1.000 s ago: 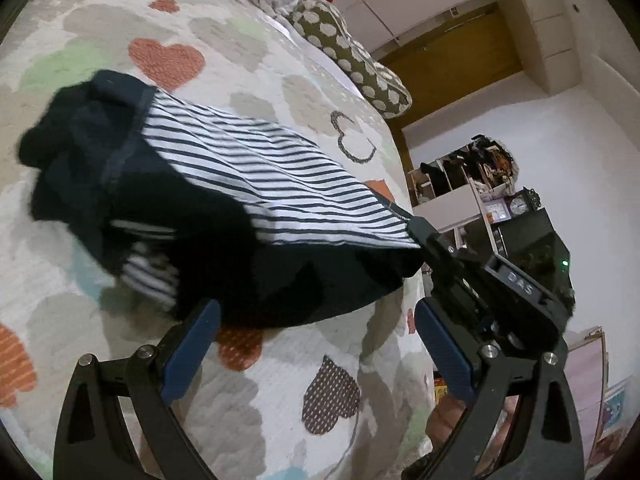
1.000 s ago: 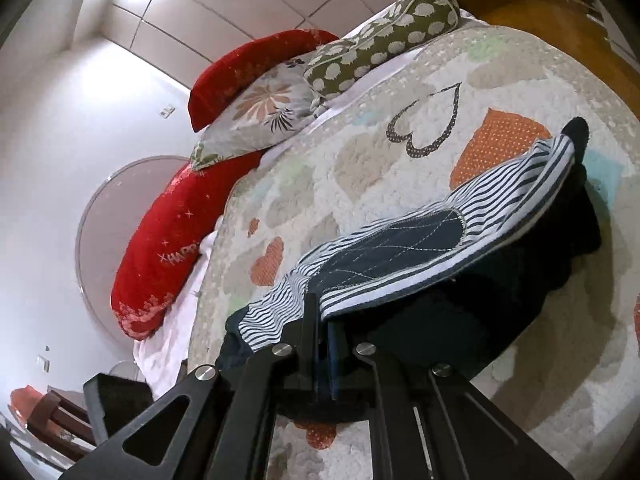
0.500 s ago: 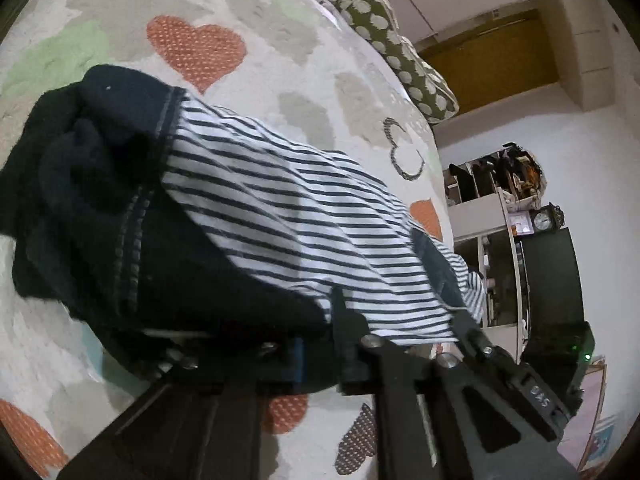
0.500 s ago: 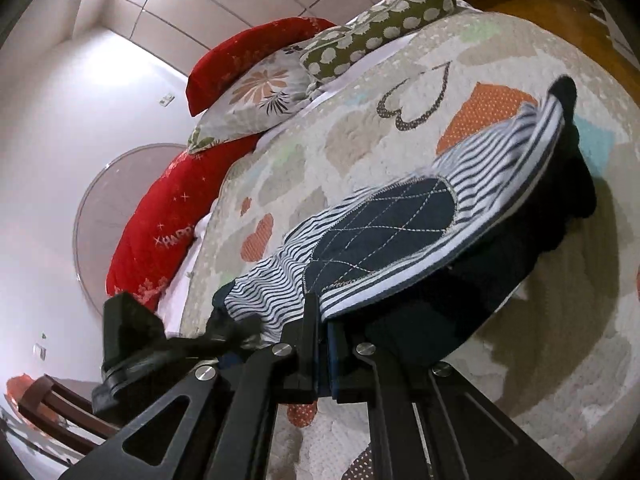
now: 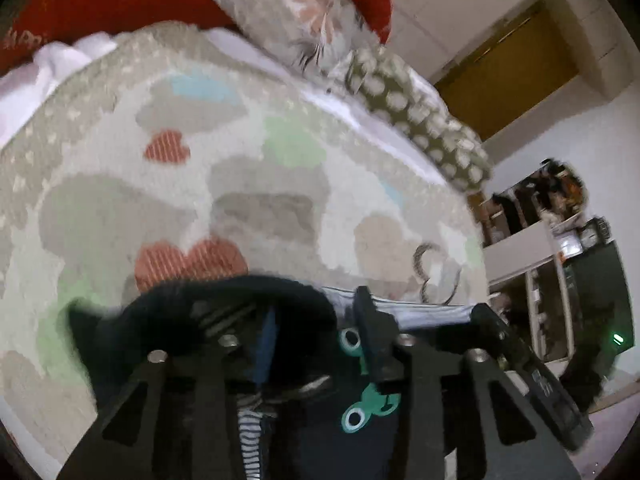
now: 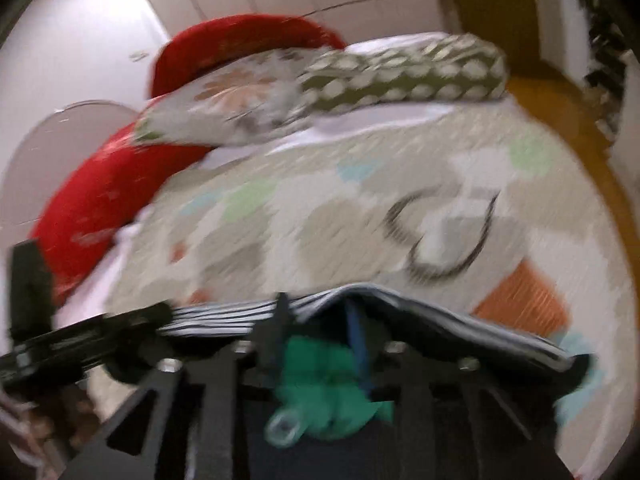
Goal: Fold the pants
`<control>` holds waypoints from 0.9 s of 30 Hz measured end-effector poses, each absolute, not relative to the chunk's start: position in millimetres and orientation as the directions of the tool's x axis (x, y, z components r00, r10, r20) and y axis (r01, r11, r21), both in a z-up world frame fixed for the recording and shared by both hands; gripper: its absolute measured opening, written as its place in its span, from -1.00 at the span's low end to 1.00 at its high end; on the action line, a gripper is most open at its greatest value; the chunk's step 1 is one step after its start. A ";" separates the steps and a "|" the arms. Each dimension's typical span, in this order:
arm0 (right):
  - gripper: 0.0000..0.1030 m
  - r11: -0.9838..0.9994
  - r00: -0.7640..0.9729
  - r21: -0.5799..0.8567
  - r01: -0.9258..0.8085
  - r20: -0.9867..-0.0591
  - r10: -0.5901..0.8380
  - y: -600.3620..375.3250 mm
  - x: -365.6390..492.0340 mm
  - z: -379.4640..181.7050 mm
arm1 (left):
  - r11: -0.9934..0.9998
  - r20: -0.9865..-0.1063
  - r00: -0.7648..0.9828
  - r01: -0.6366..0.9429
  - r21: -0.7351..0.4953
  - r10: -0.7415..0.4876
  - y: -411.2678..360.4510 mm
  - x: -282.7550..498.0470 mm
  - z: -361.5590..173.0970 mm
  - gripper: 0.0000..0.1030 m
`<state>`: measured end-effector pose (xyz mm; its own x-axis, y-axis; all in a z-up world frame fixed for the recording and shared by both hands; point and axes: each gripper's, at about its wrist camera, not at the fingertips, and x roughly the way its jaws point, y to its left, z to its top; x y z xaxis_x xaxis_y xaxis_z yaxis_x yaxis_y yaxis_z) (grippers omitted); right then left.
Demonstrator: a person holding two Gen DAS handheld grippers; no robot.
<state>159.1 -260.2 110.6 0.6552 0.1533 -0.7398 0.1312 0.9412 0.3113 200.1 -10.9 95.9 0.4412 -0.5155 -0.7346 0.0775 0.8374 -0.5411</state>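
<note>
The pants (image 5: pixel 200 320) are dark navy with a black-and-white striped layer (image 6: pixel 460 324) and a green frog print (image 5: pixel 368 404). They lie bunched on the heart-patterned bedspread (image 5: pixel 240 168) at the bottom of both wrist views. My left gripper (image 5: pixel 318 340) has its jaws opening; dark cloth and the frog's eyes lie between its fingers, and the pads stand apart. My right gripper (image 6: pixel 316 334) is opening as well, with the frog print (image 6: pixel 332 376) in its gap. Both views are blurred by motion. Each gripper shows at the edge of the other's view.
At the head of the bed lie a floral pillow (image 5: pixel 304 12), a green dotted bolster (image 6: pixel 400 76) and red cushions (image 6: pixel 104 184). The bed's side edge, cluttered shelves (image 5: pixel 540 216) and a wooden door (image 5: pixel 512 72) are on the right.
My left gripper closed on the pants beside the right one. Both then carried the cloth across the bed toward the pillows and parted their jaws. The frog print now shows.
</note>
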 end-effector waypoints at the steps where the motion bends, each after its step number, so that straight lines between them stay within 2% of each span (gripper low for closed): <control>1: -0.10 0.945 0.667 0.289 0.151 -0.735 0.118 -269.2 163.8 115.9 | 0.823 -0.711 0.452 0.104 -0.558 -0.539 -3.7 196.5 101.1 0.00; 2: 0.07 0.946 0.677 0.283 0.160 -0.729 0.104 -276.1 163.3 119.3 | 0.815 -0.696 0.462 0.118 -0.567 -0.551 3.8 192.7 104.8 0.17; 3: 0.27 0.945 0.688 0.283 0.164 -0.719 0.096 -283.5 160.9 122.5 | 0.809 -0.684 0.471 0.123 -0.574 -0.557 11.2 188.3 106.7 0.21; 5: 0.41 0.942 0.716 0.277 0.190 -0.696 0.060 -303.4 146.7 128.6 | 0.806 -0.680 0.470 0.128 -0.578 -0.562 23.6 180.1 107.0 0.25; 11: 0.42 0.913 0.683 0.297 0.279 -0.730 0.029 -359.3 86.9 106.5 | 0.862 -0.759 0.439 0.083 -0.500 -0.482 64.0 124.9 78.0 0.54; 14: 0.42 0.899 0.655 0.303 0.315 -0.755 0.025 -374.2 53.7 82.1 | 0.882 -0.800 0.391 0.067 -0.467 -0.454 74.8 97.8 50.1 0.56; 18: 0.42 0.861 0.644 0.383 0.334 -0.760 0.088 -377.4 28.1 51.9 | 0.860 -0.807 0.305 0.102 -0.500 -0.506 57.8 79.8 17.6 0.62; 19: 0.42 0.853 0.642 0.397 0.337 -0.760 0.100 -375.7 25.2 46.6 | 0.860 -0.806 0.307 0.100 -0.501 -0.506 48.7 79.4 13.6 0.84; 20: 0.42 0.840 0.634 0.416 0.348 -0.765 0.116 -372.9 25.9 38.2 | 0.866 -0.806 0.329 0.094 -0.491 -0.492 39.7 80.1 12.7 0.93; 21: 0.42 0.834 0.627 0.415 0.364 -0.771 0.110 -369.8 27.6 32.7 | 0.876 -0.808 0.351 0.084 -0.475 -0.472 31.6 82.4 13.1 0.93; 22: 0.45 0.831 0.627 0.398 0.387 -0.775 0.079 -366.2 29.0 28.8 | 0.890 -0.821 0.355 0.077 -0.450 -0.446 20.9 86.5 13.1 0.83; 23: 0.43 0.836 0.632 0.379 0.397 -0.773 0.051 -362.0 30.3 28.2 | 0.899 -0.835 0.344 0.079 -0.430 -0.430 13.0 90.3 12.8 0.55; 24: 0.10 0.845 0.626 0.358 0.397 -0.779 0.037 -358.5 32.7 28.8 | 0.916 -0.856 0.332 0.078 -0.394 -0.397 6.4 92.0 14.2 -0.39; 25: -0.37 0.861 0.618 0.349 0.370 -0.785 0.053 -354.9 36.2 31.3 | 0.915 -0.863 0.309 0.080 -0.396 -0.400 5.3 89.4 15.4 -0.53; 26: -0.67 0.853 0.613 0.385 0.353 -0.784 0.100 -355.7 35.2 31.1 | 0.900 -0.850 0.303 0.073 -0.429 -0.430 8.1 85.2 19.0 -0.53; 27: -0.67 0.833 0.615 0.423 0.356 -0.777 0.132 -358.0 30.2 33.3 | 0.905 -0.852 0.314 0.075 -0.418 -0.420 11.8 78.8 24.6 -0.53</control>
